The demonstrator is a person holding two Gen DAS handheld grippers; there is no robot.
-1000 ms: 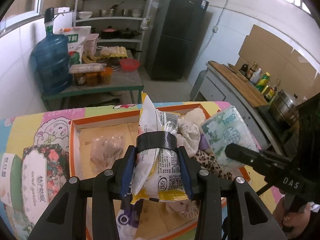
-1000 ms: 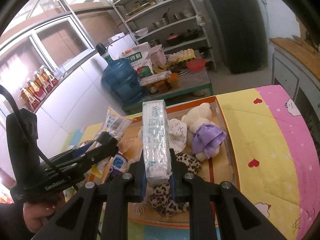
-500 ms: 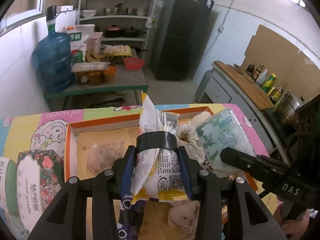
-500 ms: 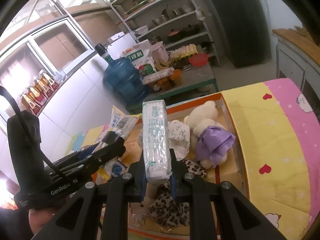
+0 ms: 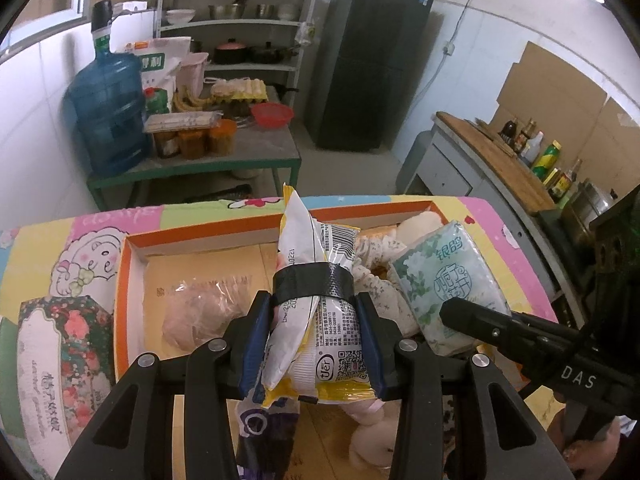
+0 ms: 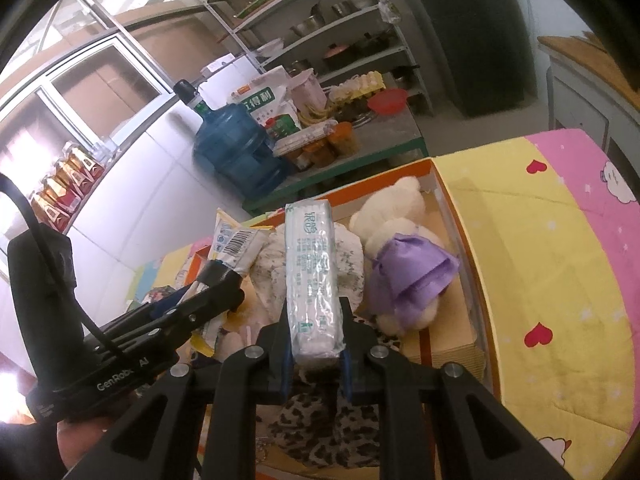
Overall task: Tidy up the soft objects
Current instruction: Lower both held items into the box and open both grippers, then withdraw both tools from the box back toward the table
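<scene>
Step in hand, as judged: place both held items into the orange-rimmed box [image 5: 132,280]. Lower each gripper until its load rests on a bare patch of cardboard floor or settles on the soft pile, then open; releasing from height would likely let the item tumble or slide off the heap.

The left gripper [image 5: 316,312] is clamped on a yellow-and-white snack packet [image 5: 320,320] (bound with a black tape band), which stands upright between the pads above the box's middle. Open floor lies just left of it, beside a clear bag [image 5: 200,312].

The right gripper [image 6: 314,320] is closed tight on a tissue pack [image 6: 314,280], held edge-up over the leopard-print cloth [image 6: 320,420], with the plush bear in purple [image 6: 404,268] just to its right.
</scene>
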